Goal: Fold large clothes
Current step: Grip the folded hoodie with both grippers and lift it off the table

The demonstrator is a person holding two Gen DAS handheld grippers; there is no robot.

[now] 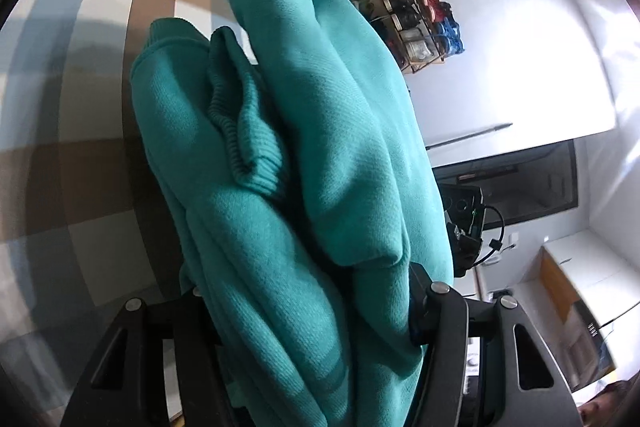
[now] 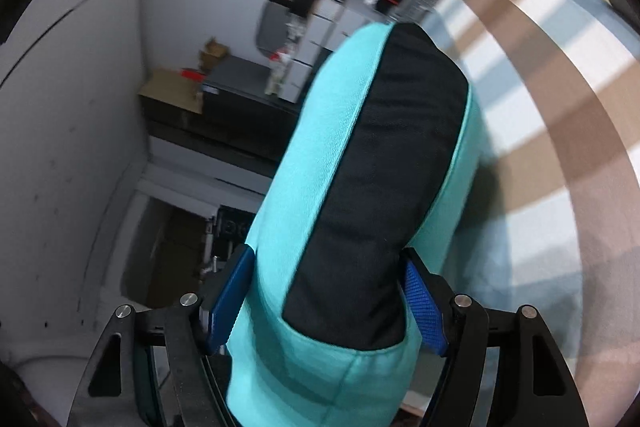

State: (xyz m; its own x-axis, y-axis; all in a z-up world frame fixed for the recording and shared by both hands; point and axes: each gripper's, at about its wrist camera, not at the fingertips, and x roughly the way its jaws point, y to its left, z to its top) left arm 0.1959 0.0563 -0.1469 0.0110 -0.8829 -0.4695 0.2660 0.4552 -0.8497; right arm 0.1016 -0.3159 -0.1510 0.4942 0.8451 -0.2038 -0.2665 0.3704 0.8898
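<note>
Left gripper [image 1: 308,311] is clamped on a thick folded bundle of the teal sweatshirt [image 1: 304,155]; jaws stand about half apart, packed full of fabric, the left finger mostly buried under cloth. The bundle sticks up and away from the camera, several layers deep. A ribbed cuff [image 1: 248,143] lies bunched in the fold near the middle, another ribbed edge at the upper left of the bundle.

Right gripper [image 2: 326,303] also grips the same sweatshirt [image 2: 304,167], jaws fairly wide, both blue pads [image 2: 425,307] pressing the sides of a thick roll of cloth. This end shows a black panel [image 2: 384,179] running along the teal, with a seam across near the jaws.

The garment is lifted off the plaid tablecloth [image 1: 80,107], held in the air between the two grippers; the checked brown, white and pale blue cloth [image 2: 540,131] shows behind it in both views.

Background: white wall, wooden shelf rack [image 1: 412,23] with bags, dark counter [image 2: 224,115] with clutter. Right view is motion blurred.
</note>
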